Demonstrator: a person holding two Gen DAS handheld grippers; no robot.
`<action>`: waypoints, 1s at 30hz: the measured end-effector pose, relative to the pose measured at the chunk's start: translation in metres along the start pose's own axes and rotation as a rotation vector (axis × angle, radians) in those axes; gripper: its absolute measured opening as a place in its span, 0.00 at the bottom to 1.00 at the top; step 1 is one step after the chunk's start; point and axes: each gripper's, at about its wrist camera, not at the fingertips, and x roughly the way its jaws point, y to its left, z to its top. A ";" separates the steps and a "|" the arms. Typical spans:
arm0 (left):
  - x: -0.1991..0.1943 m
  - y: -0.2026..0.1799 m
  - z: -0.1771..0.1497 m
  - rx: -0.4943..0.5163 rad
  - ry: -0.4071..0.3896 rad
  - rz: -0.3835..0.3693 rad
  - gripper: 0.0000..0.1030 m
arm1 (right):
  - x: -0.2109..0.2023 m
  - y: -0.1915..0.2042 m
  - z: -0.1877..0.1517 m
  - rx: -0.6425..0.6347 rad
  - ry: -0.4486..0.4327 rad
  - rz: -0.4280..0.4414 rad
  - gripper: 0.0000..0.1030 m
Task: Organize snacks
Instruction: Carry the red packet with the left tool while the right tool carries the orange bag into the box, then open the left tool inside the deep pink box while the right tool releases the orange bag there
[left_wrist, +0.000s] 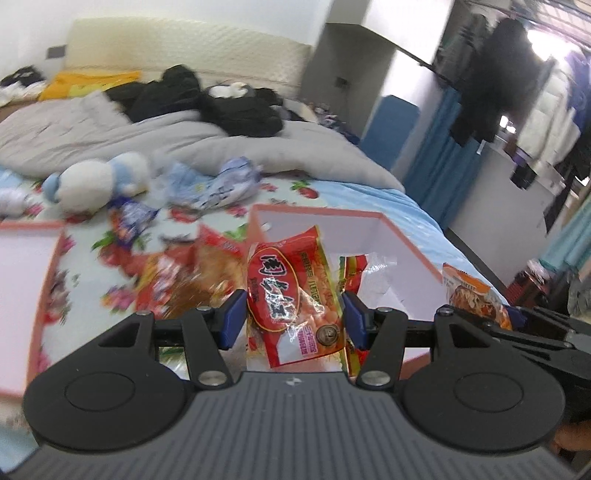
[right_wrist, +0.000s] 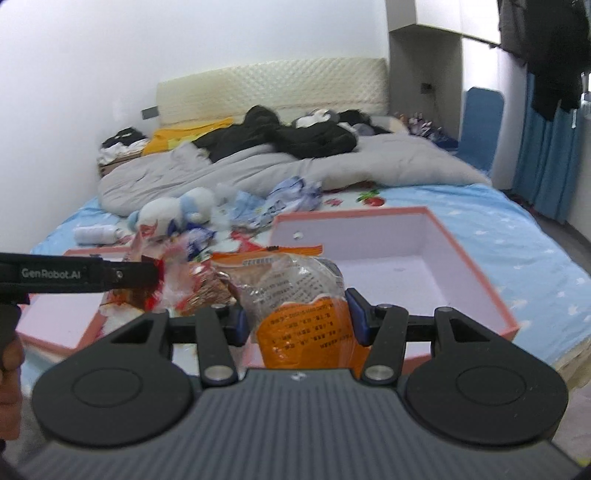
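Observation:
My left gripper (left_wrist: 293, 317) is shut on a red snack packet (left_wrist: 291, 291) with black lettering, held up over the near corner of a pink-rimmed white box (left_wrist: 391, 236). At the right edge of that view my right gripper (left_wrist: 515, 314) carries an orange snack packet (left_wrist: 469, 291). In the right wrist view my right gripper (right_wrist: 299, 321) is shut on that orange packet (right_wrist: 303, 317), whose clear top shows the food inside. The left gripper (right_wrist: 149, 273) enters from the left with the red packet (right_wrist: 147, 295) hanging from it.
A second pink-rimmed box (right_wrist: 62, 321) lies to the left, with loose snack packets (left_wrist: 173, 273) piled between the two boxes on the flowered sheet. Behind them are a plush toy (left_wrist: 99, 177), crumpled blue wrappers (left_wrist: 218, 184), a grey duvet (left_wrist: 184, 136) and black clothes.

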 end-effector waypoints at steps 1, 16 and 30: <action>0.007 -0.005 0.005 0.012 -0.001 -0.007 0.59 | 0.003 -0.007 0.002 0.002 -0.003 -0.016 0.53; 0.155 -0.024 0.025 0.004 0.136 -0.084 0.57 | 0.116 -0.071 -0.006 0.067 0.127 -0.049 0.53; 0.208 -0.018 0.029 0.011 0.228 -0.071 0.63 | 0.162 -0.084 -0.019 0.109 0.230 -0.020 0.55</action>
